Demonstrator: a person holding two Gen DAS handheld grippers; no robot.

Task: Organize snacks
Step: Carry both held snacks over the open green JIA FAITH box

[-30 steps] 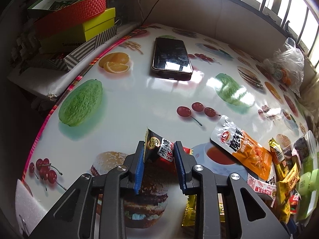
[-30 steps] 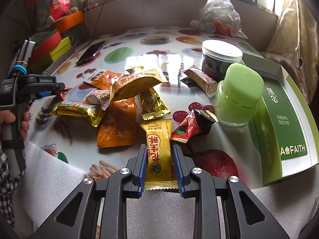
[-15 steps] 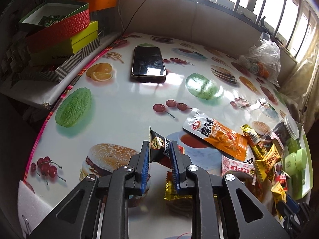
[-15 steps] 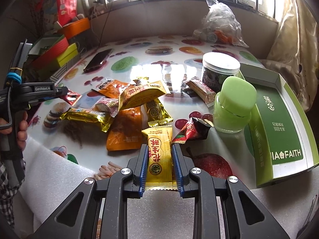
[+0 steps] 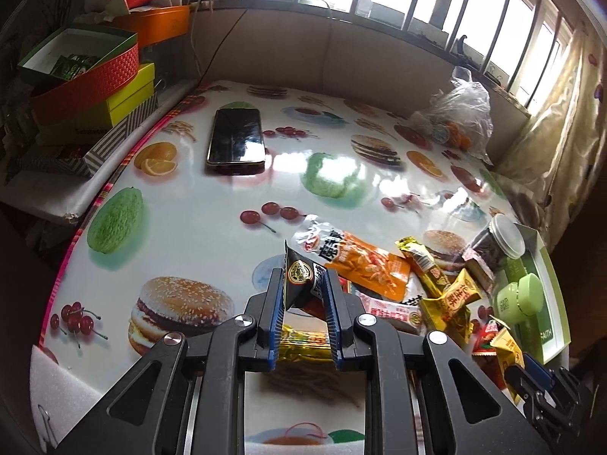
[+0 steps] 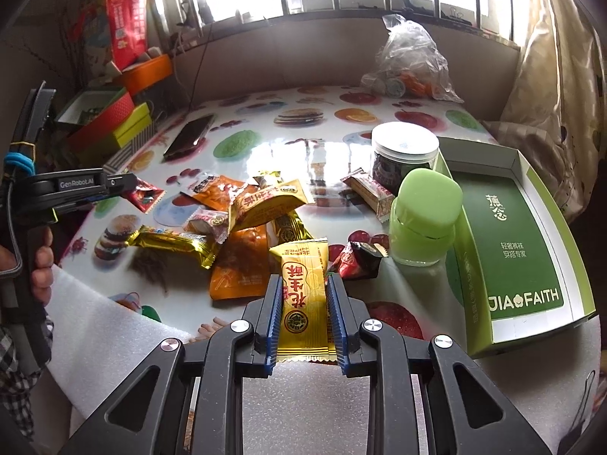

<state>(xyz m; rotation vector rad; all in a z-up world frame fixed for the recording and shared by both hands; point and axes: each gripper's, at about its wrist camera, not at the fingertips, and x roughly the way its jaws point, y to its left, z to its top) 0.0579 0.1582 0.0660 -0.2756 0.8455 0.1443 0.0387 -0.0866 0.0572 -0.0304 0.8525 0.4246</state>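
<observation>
My left gripper (image 5: 303, 284) is shut on a black and red triangular snack packet (image 5: 303, 278) and holds it above the table; the gripper also shows in the right wrist view (image 6: 125, 185) with the packet (image 6: 146, 197). My right gripper (image 6: 303, 295) is shut on a yellow snack bar (image 6: 303, 288), lifted over the table's front; it appears in the left wrist view (image 5: 512, 371). A pile of snack packets (image 6: 246, 208) lies mid-table. An open green box (image 6: 512, 235) stands at the right.
A green-lidded jar (image 6: 425, 220) and a clear jar (image 6: 404, 151) stand beside the green box. A phone (image 5: 237, 140) lies at the far left. Stacked boxes (image 5: 95, 87) sit off the table's left edge. A plastic bag (image 6: 409, 64) lies at the back.
Both grippers have risen, each with its packet held, so the table looks farther away. The left gripper has closed tighter on its packet.
</observation>
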